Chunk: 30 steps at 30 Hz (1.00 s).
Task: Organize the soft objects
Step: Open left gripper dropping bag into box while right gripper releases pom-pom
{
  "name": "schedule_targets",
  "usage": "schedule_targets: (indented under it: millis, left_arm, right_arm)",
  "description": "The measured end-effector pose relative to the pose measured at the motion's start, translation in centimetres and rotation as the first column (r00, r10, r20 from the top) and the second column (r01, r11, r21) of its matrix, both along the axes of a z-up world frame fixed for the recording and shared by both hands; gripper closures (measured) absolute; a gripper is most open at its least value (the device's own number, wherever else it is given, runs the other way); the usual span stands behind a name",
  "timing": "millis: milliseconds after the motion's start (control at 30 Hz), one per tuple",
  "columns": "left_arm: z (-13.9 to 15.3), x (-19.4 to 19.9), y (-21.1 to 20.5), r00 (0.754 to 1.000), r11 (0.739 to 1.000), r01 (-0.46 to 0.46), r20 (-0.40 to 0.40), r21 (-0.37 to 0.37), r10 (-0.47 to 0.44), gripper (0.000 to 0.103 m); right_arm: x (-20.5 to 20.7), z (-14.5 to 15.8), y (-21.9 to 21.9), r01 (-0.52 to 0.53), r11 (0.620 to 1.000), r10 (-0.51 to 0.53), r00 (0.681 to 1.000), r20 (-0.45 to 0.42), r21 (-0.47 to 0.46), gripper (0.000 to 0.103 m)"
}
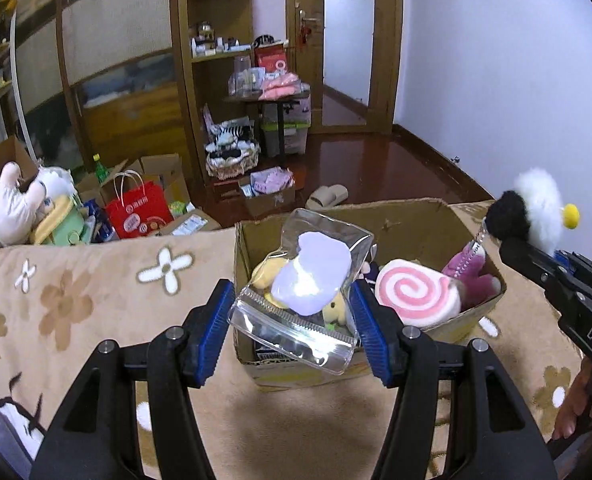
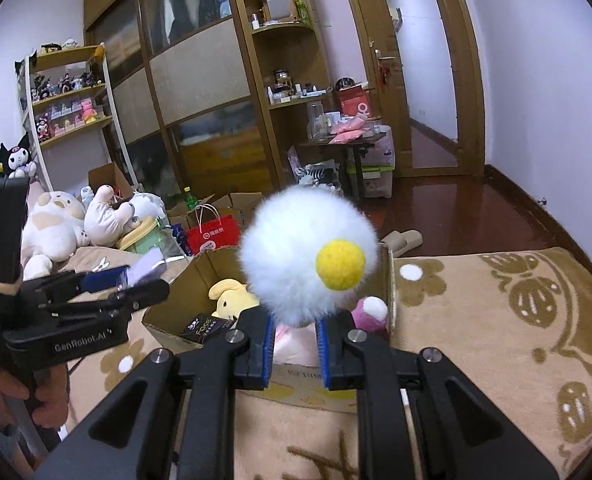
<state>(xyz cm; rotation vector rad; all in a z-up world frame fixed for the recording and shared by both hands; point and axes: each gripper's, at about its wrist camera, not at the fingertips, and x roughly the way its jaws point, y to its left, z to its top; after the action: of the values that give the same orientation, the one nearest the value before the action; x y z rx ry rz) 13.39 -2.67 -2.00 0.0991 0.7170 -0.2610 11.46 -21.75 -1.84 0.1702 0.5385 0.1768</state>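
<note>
Holding a clear zip pouch (image 1: 296,292) with a pale lilac soft shape inside, my left gripper (image 1: 292,332) has its blue-padded fingers (image 1: 216,332) set on either side of the pouch, which hangs over the open cardboard box (image 1: 416,208); whether the pads press it firmly I judge rather than see, but it sits between them without sagging out. I expect the pouch to be light and slick, its plastic crackly and easy to slide, so the stiffer zip edge near my fingers is the place to pinch. My right gripper (image 2: 294,344) is clenched around the base of a white fluffy pompom (image 2: 308,264) with a small yellow ball (image 2: 340,264) on it; the left view shows a black puff and a short chain on the same charm. It should weigh almost nothing and squash under pressure, so a hold low on the fluff suits it. Inside the box lie a pink swirl plush (image 1: 412,296), a purple plush (image 1: 472,276) and a yellow plush (image 2: 232,298). The box rests on a beige flowered blanket (image 1: 76,300).
</note>
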Motion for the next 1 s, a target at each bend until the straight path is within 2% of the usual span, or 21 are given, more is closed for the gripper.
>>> schedule_targets:
  millis: [333,667,767,900,1000]
  left_arm:
    - [-1.6,2.4,0.0,1.000,1.000,-0.017,-0.026,-0.016,0.017,0.044]
    - [-3.2,3.4,-0.3,0.997,0.999,-0.038,-0.074,-0.022,0.036,0.043]
    - [-2.9,3.3,0.0,0.996,0.998,-0.051,-0.070,-0.042,0.048,0.033]
    - [-2.4,3.0,0.4,0.997,0.997,-0.069,-0.045,-0.040,0.067,0.026]
    - [-2.2,2.8,0.8,0.996,0.996,-0.084,-0.038,-0.042,0.082,0.025]
  right_arm:
    - [1.9,-2.3,0.1,-0.036,0.999,0.035,0.999,0.033,0.036,0.083]
    - [3.0,-4.2,1.1,-0.028,1.000,0.028,0.999,-0.026,0.006,0.079]
    - [3.1,-4.3,1.2,-0.028,1.000,0.028,0.999,-0.035,0.003,0.076]
    - [3.0,-4.1,1.1,-0.024,1.000,0.024,0.999,-0.029,-0.004,0.074]
    - [2.7,-4.0,1.0,-0.014,1.000,0.014,1.000,-0.024,-0.010,0.066]
